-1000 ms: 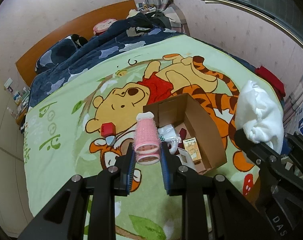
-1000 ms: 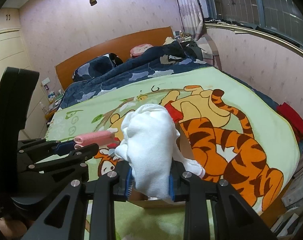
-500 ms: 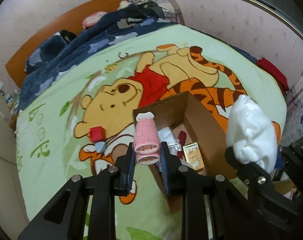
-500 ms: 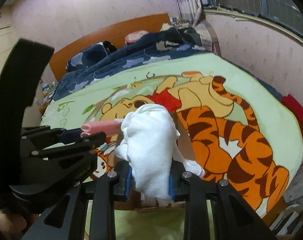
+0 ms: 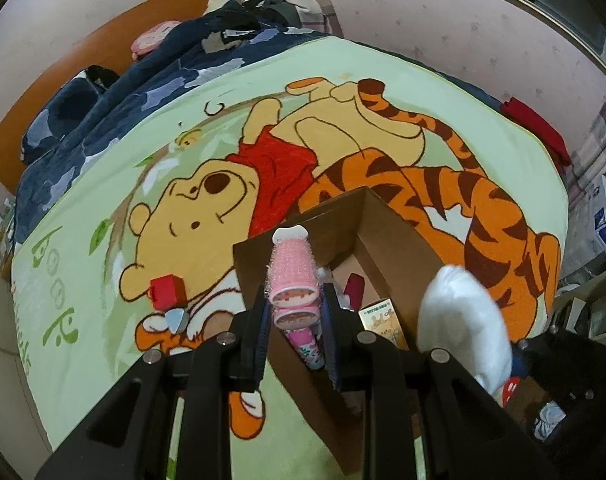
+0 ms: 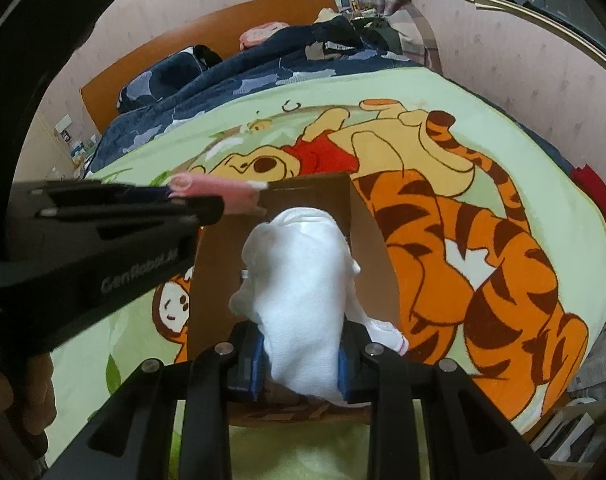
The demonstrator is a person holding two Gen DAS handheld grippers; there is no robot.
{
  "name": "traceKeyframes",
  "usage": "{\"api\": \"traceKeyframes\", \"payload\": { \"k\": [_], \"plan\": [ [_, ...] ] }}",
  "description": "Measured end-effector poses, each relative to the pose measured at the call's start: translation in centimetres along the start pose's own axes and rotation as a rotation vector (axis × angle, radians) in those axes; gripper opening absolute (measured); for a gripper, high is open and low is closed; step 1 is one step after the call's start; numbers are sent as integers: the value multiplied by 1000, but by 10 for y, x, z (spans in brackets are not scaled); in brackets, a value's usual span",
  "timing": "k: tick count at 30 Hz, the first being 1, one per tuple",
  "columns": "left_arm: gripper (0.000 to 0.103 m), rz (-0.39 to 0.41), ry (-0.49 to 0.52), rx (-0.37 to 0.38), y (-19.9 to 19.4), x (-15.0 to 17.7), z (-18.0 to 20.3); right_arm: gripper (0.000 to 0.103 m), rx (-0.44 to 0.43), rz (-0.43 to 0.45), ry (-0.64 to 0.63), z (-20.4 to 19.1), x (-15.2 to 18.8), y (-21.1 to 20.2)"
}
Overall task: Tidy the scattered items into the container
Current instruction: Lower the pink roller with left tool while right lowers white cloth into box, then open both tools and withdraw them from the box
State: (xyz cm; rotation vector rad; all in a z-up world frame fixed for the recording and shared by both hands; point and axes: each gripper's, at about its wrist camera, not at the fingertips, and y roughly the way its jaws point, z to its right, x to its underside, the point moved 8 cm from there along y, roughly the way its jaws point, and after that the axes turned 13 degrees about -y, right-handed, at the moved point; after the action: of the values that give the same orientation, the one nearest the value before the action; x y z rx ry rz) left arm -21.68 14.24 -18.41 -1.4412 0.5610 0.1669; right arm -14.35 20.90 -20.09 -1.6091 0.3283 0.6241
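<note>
Left claw clenched on pink hair rollers, long axis pointing forward over cardboard box

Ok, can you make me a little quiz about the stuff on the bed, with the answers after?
1. True or false: the left gripper is shut on pink hair rollers.
2. What white thing is clamped in the right gripper?
A) a cup
B) a white cloth
C) a spoon
3. Fill in: the small red box lies on the blanket, ______ the cardboard box.

Key
1. True.
2. B.
3. Outside; it sits on the blanket apart from the cardboard box.
</note>
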Motion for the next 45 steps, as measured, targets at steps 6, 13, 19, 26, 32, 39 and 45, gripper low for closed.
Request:
{"api": "traceKeyframes", "payload": {
  "k": [6,13,19,26,32,39,45],
  "plan": [
    [80,1,38,-12,7,-6,10,70,-24,-46,-9,-3,3,16],
    [91,9,35,0,0,-10,13,81,-17,15,-9,-5,-5,1],
    [91,40,-1,-1,-20,-11,3,82,-1,53,12,-3,-10,-18],
    [91,106,-45,-31,-59,-9,-16,81,7,125,-19,-14,-22,-54],
    [91,139,-73,-47,-98,11,-29,85,9,168,-61,-30,-29,-92],
    [92,134,-91,-56,-133,46,-28,86,-12,150,-84,-51,-1,-129],
    [92,108,-96,-56,-148,77,-20,86,-21,124,-90,-59,25,-146]
  ]
}}
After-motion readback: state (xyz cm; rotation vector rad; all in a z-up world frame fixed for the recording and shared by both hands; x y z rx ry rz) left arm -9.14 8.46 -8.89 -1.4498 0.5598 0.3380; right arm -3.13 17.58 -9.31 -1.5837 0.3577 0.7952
